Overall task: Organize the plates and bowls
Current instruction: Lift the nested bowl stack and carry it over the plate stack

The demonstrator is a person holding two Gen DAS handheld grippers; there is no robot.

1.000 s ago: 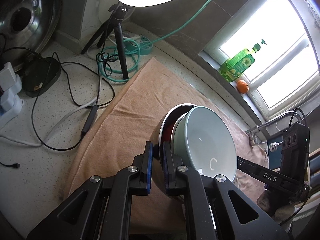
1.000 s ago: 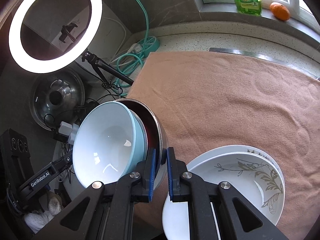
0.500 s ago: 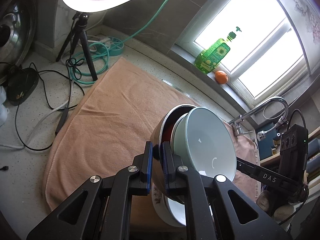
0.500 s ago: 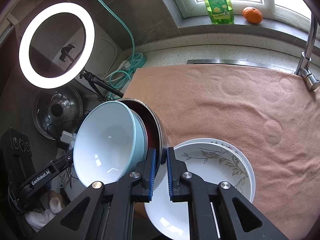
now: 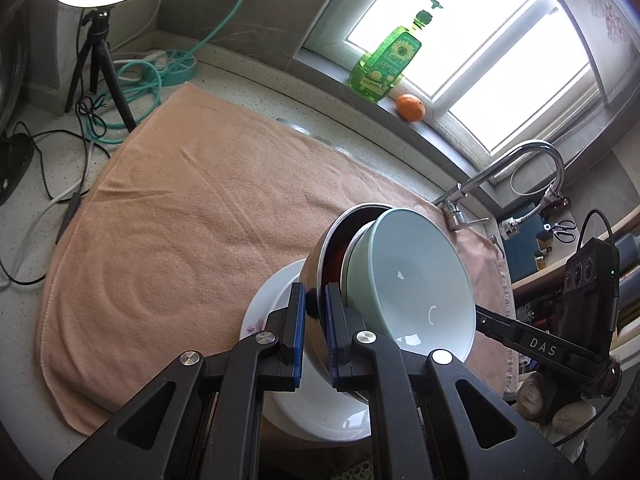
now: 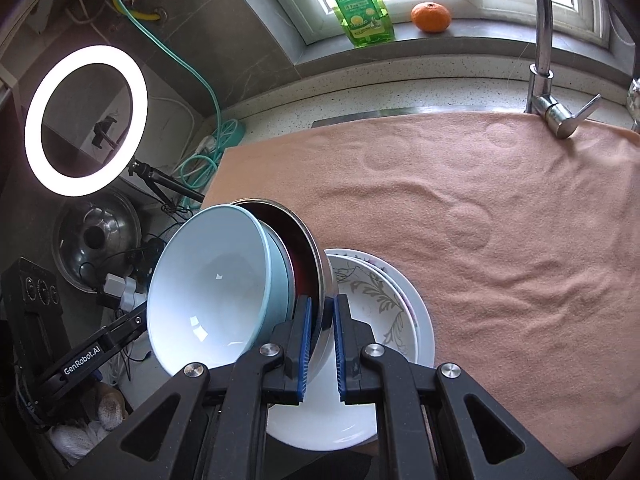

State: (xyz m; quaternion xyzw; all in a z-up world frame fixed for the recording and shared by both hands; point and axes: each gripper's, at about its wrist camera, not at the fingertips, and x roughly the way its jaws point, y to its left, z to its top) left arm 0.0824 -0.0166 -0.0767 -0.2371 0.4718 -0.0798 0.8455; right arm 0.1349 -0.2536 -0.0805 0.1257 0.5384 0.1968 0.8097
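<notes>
Two nested bowls, a pale blue bowl (image 5: 416, 280) inside a steel bowl (image 5: 320, 256), hang tilted above the white plates (image 5: 264, 304) on the peach towel (image 5: 180, 220). Left view: the left hand-held gripper (image 5: 316, 320) is clamped on the steel rim; the plates, out of sight a second ago, now lie beneath, and the faucet (image 5: 520, 160) has come into view. Right view: the right hand-held gripper (image 6: 320, 332) pinches the opposite rim; the plates (image 6: 400, 312) sit more directly below than before, while the surface (image 6: 400, 96) shows beyond the towel.
</notes>
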